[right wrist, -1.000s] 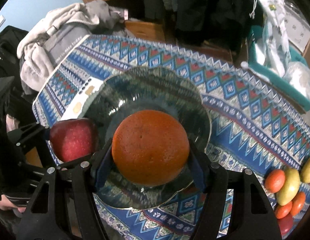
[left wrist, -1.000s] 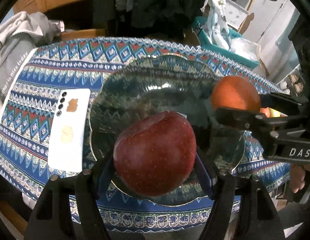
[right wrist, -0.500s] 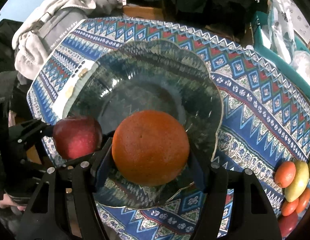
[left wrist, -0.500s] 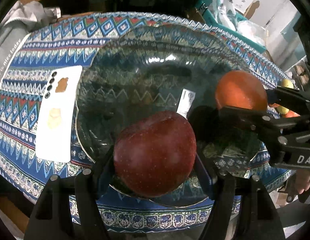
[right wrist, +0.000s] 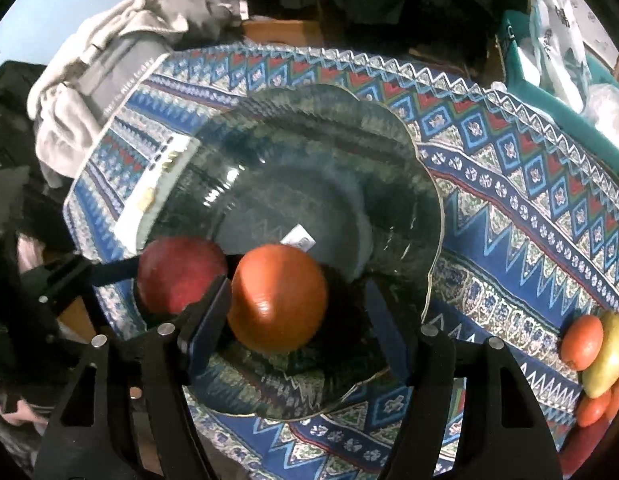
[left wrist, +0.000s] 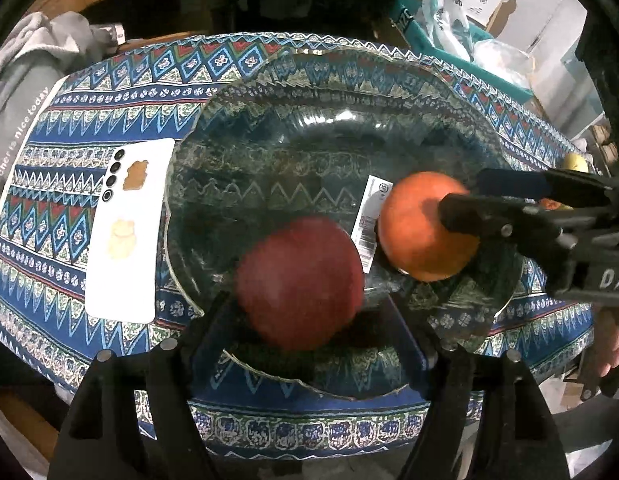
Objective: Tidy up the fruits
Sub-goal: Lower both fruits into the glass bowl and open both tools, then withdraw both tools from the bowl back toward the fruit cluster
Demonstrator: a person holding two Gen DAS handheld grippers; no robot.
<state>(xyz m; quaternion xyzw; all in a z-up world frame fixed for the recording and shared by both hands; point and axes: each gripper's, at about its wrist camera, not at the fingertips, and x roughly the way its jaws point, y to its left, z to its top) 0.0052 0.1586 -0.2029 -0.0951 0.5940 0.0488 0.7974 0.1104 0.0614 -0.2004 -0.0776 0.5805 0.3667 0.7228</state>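
Under the left wrist camera, grey cloth (left wrist: 17,112) reads "nice today" and the right tool's (left wrist: 465,200) body shows "DA". Left tool (left wrist: 309,312) hangs wide open around a red apple (left wrist: 299,284) in the glass bowl (left wrist: 269,152), fingers apart from it

From the right wrist camera, the right tool (right wrist: 297,316) gapes over the orange (right wrist: 278,298), its right finger clear, beside the apple (right wrist: 181,280)
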